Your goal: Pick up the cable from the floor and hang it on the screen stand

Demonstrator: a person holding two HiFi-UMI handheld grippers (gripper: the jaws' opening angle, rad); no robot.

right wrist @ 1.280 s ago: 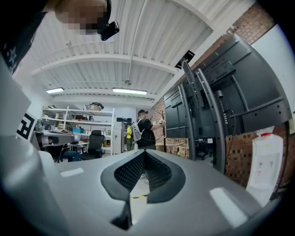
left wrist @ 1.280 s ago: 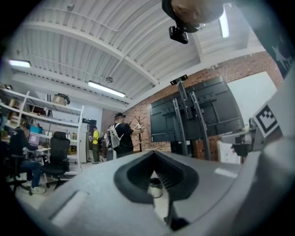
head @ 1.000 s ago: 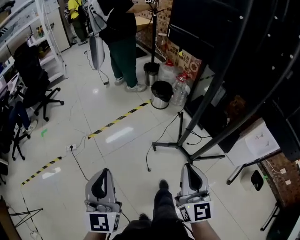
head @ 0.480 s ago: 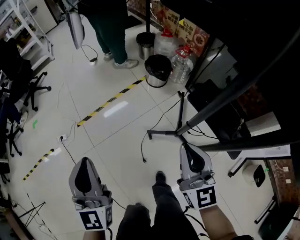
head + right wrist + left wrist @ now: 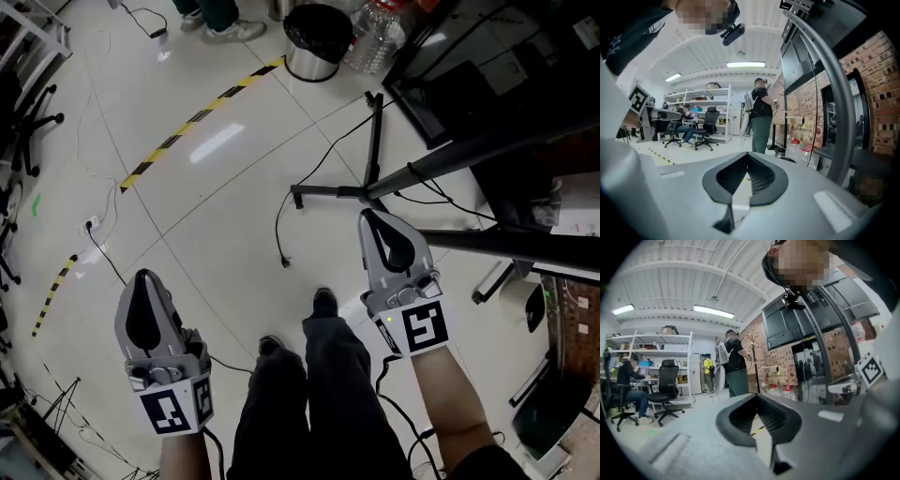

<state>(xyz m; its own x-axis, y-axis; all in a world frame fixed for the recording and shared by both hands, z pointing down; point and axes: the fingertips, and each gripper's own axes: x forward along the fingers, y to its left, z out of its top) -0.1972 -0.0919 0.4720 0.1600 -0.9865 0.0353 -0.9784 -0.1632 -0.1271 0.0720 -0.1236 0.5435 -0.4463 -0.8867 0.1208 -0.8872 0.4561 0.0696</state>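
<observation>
Pale floor (image 5: 206, 234) is shown overhead, the cable (image 5: 277, 230) lying by the screen stand (image 5: 337, 192), ahead of the left gripper (image 5: 143, 281) and right gripper (image 5: 377, 220); left jaws are seen pressed together, empty; right jaws likewise; unopened, the cable could merely be nudged away.

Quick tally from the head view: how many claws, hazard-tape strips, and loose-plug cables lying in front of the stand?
Claws: 2, left claw and right claw, both shut and empty
Tape strips: 2, long and short
Cable with a free plug end: 1
Total: 5
</observation>
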